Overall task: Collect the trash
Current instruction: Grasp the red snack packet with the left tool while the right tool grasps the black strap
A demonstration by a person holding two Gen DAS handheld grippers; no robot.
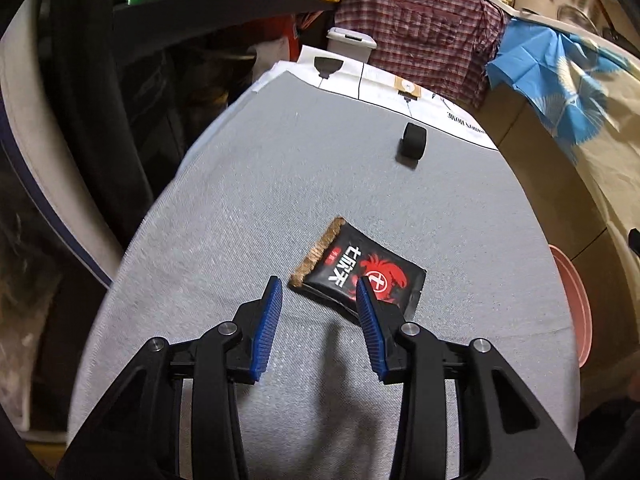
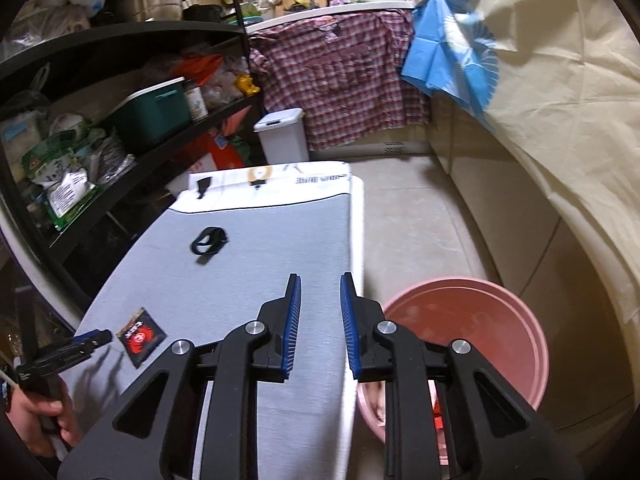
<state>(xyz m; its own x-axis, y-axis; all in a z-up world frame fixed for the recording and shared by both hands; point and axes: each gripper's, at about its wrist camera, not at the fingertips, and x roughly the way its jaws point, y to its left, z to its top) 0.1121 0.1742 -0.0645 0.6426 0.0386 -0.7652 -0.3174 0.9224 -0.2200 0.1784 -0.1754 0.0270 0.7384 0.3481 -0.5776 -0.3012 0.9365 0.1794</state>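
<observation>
Left gripper [image 1: 318, 292] low over grey cloth-covered table [image 1: 260, 200], jaws wide, empty, just short of flat black-red snack packet [image 1: 360, 268] with white Chinese characters. Right gripper [image 2: 320, 292] narrower, empty, beside pink plastic basin [image 2: 500, 320].

We lose the near corner of the black and red packet [image 1: 356, 270] behind the left gripper's [image 1: 318, 286] right finger. At three o'clock in the left wrist view, the pink basin [image 1: 576, 300] is mostly hidden by the table [image 1: 240, 200]; in the right wrist view the right gripper [image 2: 320, 286] covers its near rim. The print at the table's twelve o'clock end is too small to read.
</observation>
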